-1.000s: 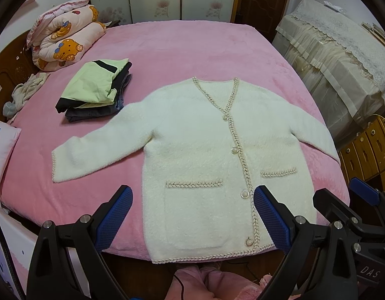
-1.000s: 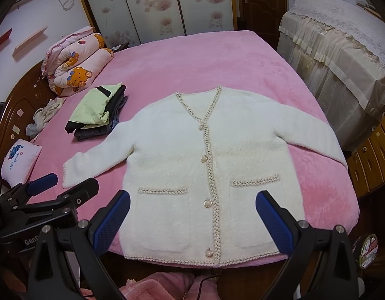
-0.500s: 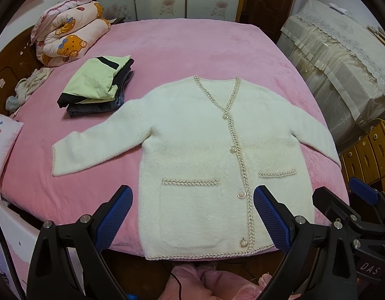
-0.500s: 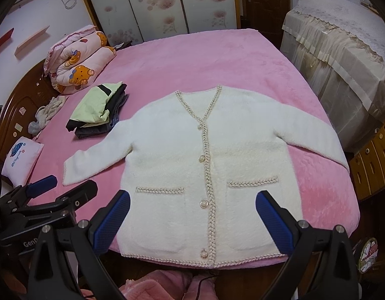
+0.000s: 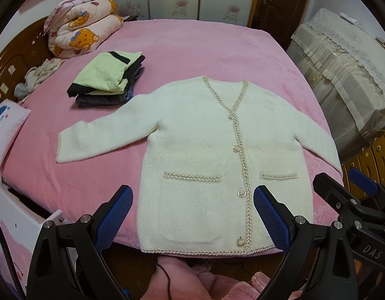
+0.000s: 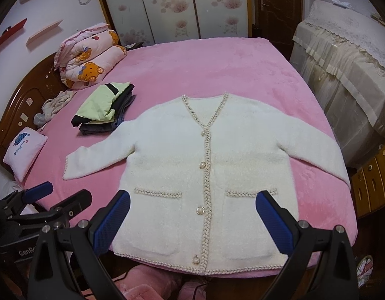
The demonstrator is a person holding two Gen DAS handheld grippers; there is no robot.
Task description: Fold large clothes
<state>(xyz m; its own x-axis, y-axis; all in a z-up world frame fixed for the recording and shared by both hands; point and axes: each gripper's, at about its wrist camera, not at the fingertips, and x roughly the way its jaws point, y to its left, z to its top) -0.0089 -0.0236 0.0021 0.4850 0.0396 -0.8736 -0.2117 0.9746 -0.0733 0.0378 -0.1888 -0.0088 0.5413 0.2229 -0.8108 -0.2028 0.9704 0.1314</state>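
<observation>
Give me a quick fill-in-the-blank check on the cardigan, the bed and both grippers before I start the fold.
1. The white cardigan lies flat on the ____ bed cover.
2. Its front is closed with ____ buttons in a row.
3. The left gripper and right gripper both have their jaws ____.
4. The stack of folded clothes has a light ____ piece on top.

Missing words: pink; four; open; green
</observation>
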